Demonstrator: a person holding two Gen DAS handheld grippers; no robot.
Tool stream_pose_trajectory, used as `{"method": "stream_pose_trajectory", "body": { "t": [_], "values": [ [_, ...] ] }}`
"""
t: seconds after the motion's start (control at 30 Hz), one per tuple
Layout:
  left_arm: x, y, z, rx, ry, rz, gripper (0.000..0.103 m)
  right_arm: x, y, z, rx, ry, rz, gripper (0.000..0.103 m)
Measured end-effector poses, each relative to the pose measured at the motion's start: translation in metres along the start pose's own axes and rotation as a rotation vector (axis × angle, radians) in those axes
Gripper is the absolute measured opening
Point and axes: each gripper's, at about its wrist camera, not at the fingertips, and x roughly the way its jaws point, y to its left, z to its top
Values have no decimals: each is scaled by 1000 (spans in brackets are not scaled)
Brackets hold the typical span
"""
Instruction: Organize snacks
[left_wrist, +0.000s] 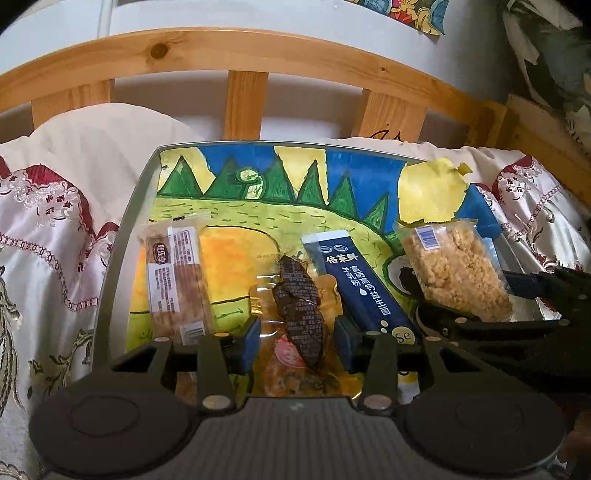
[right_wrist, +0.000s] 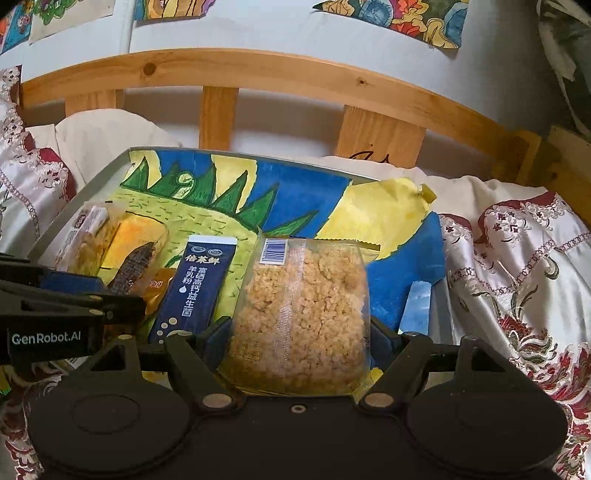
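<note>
A grey tray (left_wrist: 122, 236) lined with a painted picture lies on the bed and holds several snacks. My left gripper (left_wrist: 297, 341) stands with its blue pads on either side of a clear yellow packet with a dark wrapper (left_wrist: 297, 306); a small gap shows at each pad. Left of it lies a brown biscuit pack (left_wrist: 177, 280), right of it a navy milk-powder stick (left_wrist: 360, 284). My right gripper (right_wrist: 299, 343) is closed on a clear pack of golden crispy rice cake (right_wrist: 303, 314), which also shows in the left wrist view (left_wrist: 458, 273).
A wooden slatted headboard (left_wrist: 245, 103) stands behind the tray. White and red embroidered bedding (right_wrist: 517, 266) surrounds the tray on both sides. Paintings hang on the wall (right_wrist: 391, 14) above.
</note>
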Motion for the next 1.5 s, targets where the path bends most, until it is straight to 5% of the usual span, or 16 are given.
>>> {"method": "stream_pose_trajectory", "body": {
  "t": [0.4,0.53,1.07,1.5],
  "values": [
    [1,8,3,-57,17,-12,53,0,-1,0,3,4,4,81],
    [-6,13,7,-85,-4,-10,62,-6,-2,3,2,-24,3,86],
    [-97,17,29,-122,-247,70,97,-80,-33,17,129,-261,-3,99],
    [-178,1,2,-109,-357,131,102,-167,-33,-2,152,-427,-1,102]
  ]
}}
